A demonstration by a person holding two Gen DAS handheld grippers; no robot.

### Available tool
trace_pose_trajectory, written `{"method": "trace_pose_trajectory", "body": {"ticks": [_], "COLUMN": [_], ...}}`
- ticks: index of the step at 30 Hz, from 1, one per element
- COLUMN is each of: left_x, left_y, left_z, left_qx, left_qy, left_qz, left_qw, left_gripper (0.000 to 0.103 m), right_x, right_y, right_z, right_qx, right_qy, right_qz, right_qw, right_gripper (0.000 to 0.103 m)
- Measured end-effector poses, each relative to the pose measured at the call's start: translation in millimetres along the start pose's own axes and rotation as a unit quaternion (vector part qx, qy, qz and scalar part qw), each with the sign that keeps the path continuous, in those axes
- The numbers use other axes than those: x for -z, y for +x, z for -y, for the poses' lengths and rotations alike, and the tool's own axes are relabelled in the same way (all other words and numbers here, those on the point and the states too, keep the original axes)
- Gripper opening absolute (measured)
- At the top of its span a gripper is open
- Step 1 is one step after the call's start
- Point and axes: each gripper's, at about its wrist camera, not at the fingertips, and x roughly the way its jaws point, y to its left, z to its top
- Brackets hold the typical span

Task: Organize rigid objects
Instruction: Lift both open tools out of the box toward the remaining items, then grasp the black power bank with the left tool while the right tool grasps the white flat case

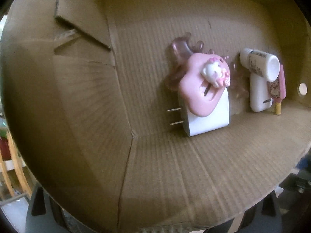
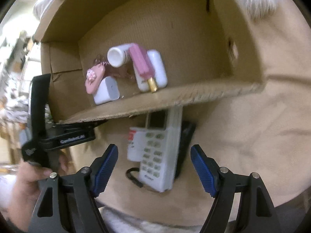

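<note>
Right wrist view: the right gripper [image 2: 154, 169] has its fingers apart around a white remote control [image 2: 158, 151] without touching it, below the cardboard box [image 2: 194, 93]. Left gripper's fingers: cannot tell.

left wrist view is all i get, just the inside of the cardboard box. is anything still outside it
Observer: Yes, a white remote control lies on the beige cloth just outside the cardboard box.
Operator: anything beside it
Observer: A small white bottle with a red label lies against its left side.
Operator: where's the right gripper
Observer: The right gripper is open, pads either side of the remote, not touching it.
</note>
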Motion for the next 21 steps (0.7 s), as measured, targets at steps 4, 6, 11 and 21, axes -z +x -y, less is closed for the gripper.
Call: {"method": "trace_pose_trajectory", "body": {"ticks": [4,6,11,21], "left_x": [5.4,7.8,29.6,47.6], "left_y": [1.7,1.2,-1.1,-5.4], "left_z": [-9.0,-10.5,-2.3,-7.3], "left_qx": [0.015,0.022,0.02,0.029], "left_qy": [-0.013,-0.019,-0.02,-0.03], "left_qz": [-0.006,-0.01,-0.022,-0.03], "left_qw": [0.9998,0.9995,0.9994,0.9987], "left_gripper": [0.079,0.079,0.079,0.079], "right_x": [-1.0,-1.7,-5.9,-17.8], "right_y": [7.9,9.7,-0.1,18.7], "right_z": [10.2,12.8,6.6,5.7], "right_qx": [-0.002,0.0,-0.034,-0.025], "right_qy": [0.024,0.028,0.013,0.028], "right_qz": [-0.008,-0.008,0.015,0.004], "right_qw": [1.0,1.0,0.999,0.999], "right_gripper": [0.064,0.059,0.039,0.039]}}
